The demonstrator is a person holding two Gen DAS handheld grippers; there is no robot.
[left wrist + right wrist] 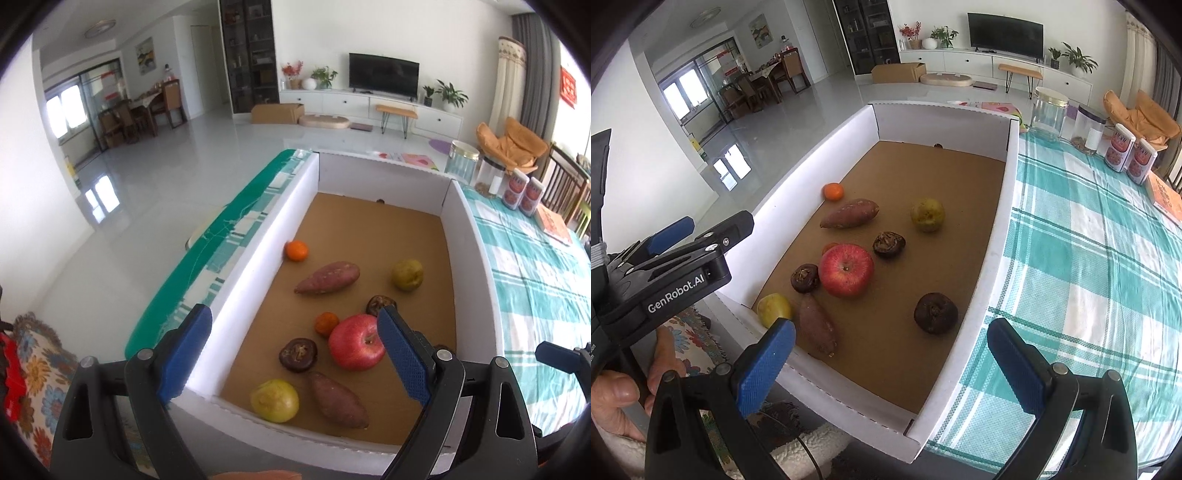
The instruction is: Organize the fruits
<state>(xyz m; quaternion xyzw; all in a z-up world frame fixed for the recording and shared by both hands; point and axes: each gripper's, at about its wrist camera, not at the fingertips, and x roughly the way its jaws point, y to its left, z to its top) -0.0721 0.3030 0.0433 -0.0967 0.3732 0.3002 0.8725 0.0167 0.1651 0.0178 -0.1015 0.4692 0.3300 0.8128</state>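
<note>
I am holding my left claw (295, 354) spread wide above the box (258, 258), framing the apple (354, 341) lying loose mid-box among scattered fruit; my right claw (890, 362) is hanging spread too

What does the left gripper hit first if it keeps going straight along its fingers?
Probably the red apple. The left gripper is open over the near end of the white box, and the apple sits just inside its right finger. Depth is unclear; the dark round fruit beside it is also close.
</note>
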